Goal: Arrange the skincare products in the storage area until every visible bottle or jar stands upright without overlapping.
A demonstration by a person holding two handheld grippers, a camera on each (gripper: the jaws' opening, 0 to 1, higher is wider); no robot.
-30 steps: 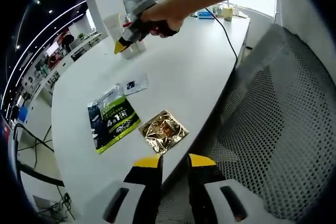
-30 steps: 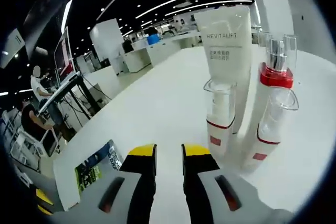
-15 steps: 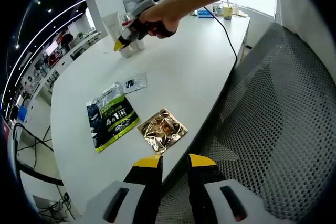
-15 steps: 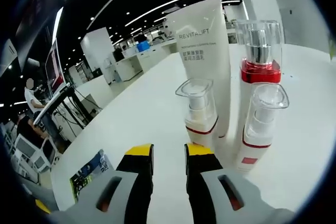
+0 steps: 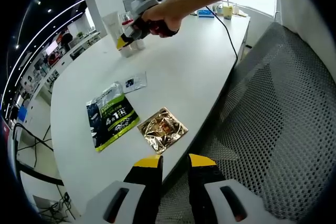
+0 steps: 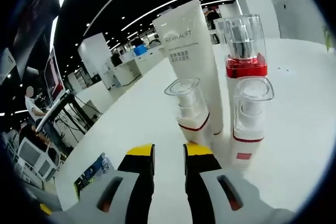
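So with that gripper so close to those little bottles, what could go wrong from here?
The right gripper sits right at the small clear-capped bottle. The bottles stand tightly grouped, so a nudge could tip it against the white tube or the red-collared bottle. The jaws look barely apart, so they may push the bottle rather than straddle it. The cable trailing across the table could also snag.

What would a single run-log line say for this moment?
right hand-held gripper: open, nearing upright bottles | left hand-held gripper: open, idle at table edge | sachets: flat
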